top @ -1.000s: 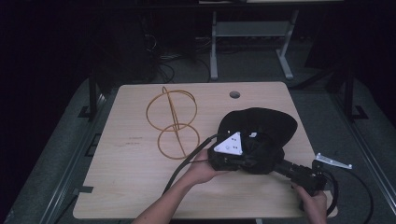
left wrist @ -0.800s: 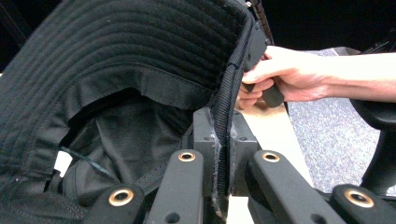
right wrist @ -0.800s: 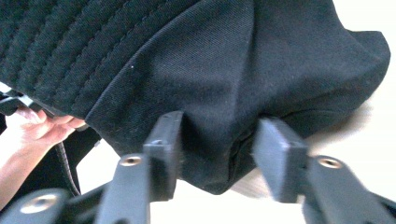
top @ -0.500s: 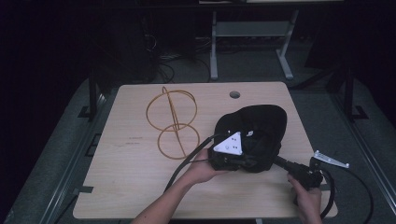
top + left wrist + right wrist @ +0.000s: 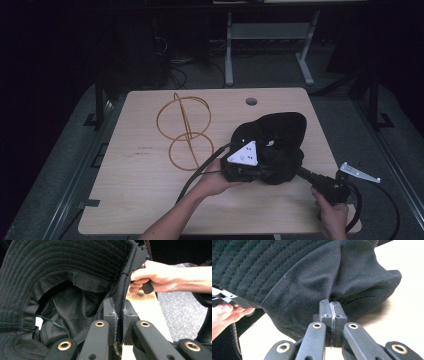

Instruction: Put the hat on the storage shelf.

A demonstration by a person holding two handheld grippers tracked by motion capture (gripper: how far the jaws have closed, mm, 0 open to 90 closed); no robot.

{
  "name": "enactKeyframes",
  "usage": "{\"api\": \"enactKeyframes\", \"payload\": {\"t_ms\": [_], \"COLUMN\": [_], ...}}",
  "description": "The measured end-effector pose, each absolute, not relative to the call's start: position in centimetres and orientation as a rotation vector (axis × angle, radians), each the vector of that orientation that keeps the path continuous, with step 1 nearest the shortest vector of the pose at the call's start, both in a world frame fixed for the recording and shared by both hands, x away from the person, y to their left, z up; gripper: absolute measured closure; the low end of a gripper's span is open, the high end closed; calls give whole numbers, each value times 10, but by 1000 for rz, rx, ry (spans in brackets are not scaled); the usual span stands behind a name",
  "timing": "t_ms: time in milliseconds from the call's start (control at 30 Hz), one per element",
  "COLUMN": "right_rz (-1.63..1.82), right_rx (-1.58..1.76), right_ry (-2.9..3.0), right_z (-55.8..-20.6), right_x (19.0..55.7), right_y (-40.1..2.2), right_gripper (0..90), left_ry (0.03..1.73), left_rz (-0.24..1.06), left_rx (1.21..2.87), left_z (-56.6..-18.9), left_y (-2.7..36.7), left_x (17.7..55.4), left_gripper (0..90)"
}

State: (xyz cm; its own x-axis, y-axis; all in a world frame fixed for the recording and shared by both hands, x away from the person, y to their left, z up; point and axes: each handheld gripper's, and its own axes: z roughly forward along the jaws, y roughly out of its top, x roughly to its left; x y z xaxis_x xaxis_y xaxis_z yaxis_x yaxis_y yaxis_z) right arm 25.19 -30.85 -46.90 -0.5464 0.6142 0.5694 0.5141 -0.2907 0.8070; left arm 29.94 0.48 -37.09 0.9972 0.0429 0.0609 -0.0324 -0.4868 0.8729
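Note:
A black bucket hat (image 5: 274, 145) lies crumpled on the right half of the wooden table (image 5: 140, 190). My left gripper (image 5: 252, 172), topped by a grey three-cornered plate, is at the hat's near left side. In the left gripper view my left gripper (image 5: 119, 315) is shut on the hat's stitched brim edge (image 5: 125, 277), with the hat's inside (image 5: 70, 305) open to the left. My right gripper (image 5: 305, 174) comes in from the hat's near right. In the right gripper view my right gripper (image 5: 332, 307) is shut on a fold of the hat's crown cloth (image 5: 312, 272).
A gold wire stand (image 5: 184, 131) made of rings sits on the table left of the hat. A round cable hole (image 5: 251, 101) lies near the far edge. A white metal frame (image 5: 270, 35) stands on the floor beyond the table. Cables trail off the near edge.
My right gripper has drawn toward the table's right edge and a little nearer me. The hat has shifted slightly with it. The left gripper stays in place.

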Motion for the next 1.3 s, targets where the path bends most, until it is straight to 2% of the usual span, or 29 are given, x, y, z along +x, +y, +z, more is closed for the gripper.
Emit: {"api": "enactKeyframes", "payload": {"t_ms": [300,433,567,900,1300], "right_rz": [2004,2002,2010,1951,1850], "right_rx": [1431,1411,1398,1325,1248], "right_ry": [1778,1769,1745,1772,1844], "right_z": [-461,-457,-453,-435,-409], "right_x": [248,248,246,245,245], "right_y": [-310,-311,-315,-319,-320], "right_gripper": [900,900,900,900,900], "left_ry": [-5,2,19,71,131], "left_rz": [118,129,149,197,204], "left_rx": [2098,2106,2114,2152,2146], "left_z": [-368,-366,-365,-361,-360], "left_y": [8,9,11,14,32], "left_x": [298,297,297,294,293], "left_gripper": [836,757,753,606,571]}}
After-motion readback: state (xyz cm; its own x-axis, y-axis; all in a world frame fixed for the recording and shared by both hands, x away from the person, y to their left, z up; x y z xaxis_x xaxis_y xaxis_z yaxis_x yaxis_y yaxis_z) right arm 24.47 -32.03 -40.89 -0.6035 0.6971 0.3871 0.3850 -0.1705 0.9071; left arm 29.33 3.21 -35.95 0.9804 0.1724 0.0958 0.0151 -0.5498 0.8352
